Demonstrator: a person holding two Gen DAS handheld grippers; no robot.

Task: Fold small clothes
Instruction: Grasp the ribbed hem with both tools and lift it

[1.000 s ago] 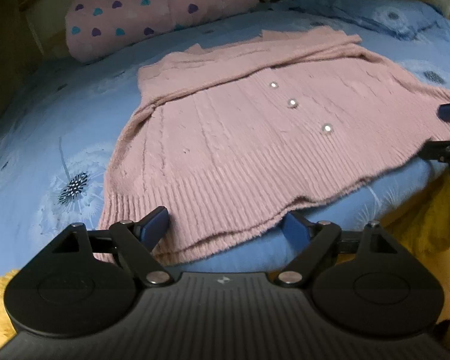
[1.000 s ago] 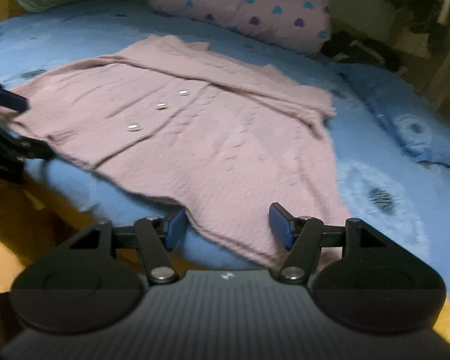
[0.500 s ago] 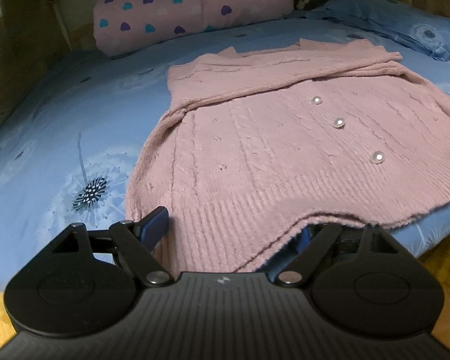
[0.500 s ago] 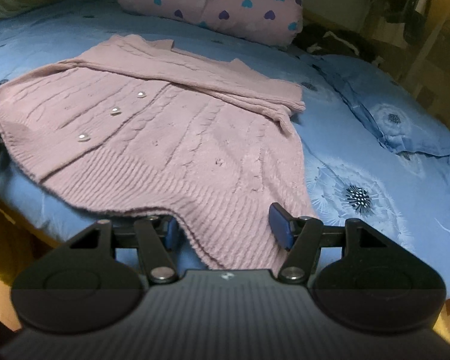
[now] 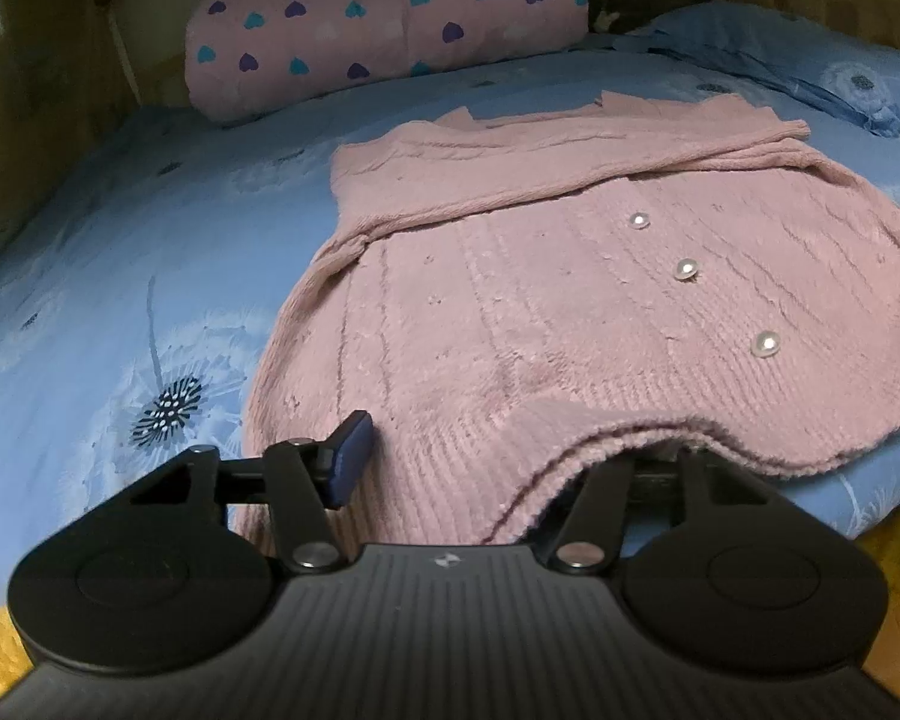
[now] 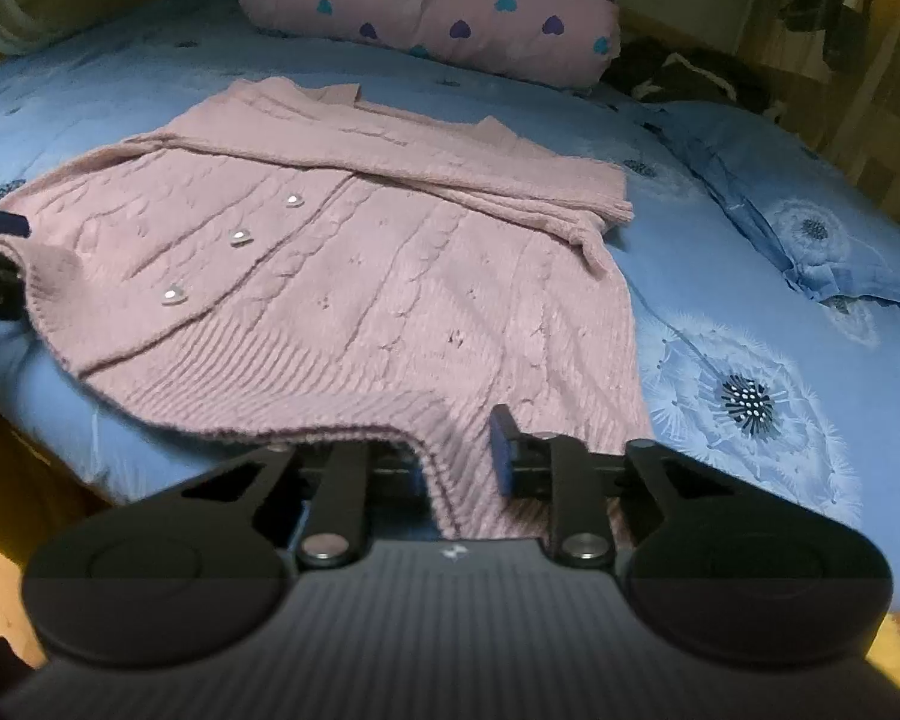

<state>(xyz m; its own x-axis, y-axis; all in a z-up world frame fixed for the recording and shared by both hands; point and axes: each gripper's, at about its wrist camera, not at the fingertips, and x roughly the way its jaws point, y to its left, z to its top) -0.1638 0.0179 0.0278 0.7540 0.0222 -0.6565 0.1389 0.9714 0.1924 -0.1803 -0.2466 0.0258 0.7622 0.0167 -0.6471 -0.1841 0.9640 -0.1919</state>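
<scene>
The pink cardigan (image 5: 558, 312) lies flat on the blue bedsheet (image 5: 120, 276), hem at the sheet's near edge. Left gripper (image 5: 486, 468): fingers spread astride the hem's left corner, one under the knit. Right gripper (image 6: 450, 456): spread likewise astride the right corner.

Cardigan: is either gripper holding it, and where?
Both straddle the pink cardigan's ribbed bottom hem, left gripper and right gripper; jaws look open, no firm hold yet.
</scene>
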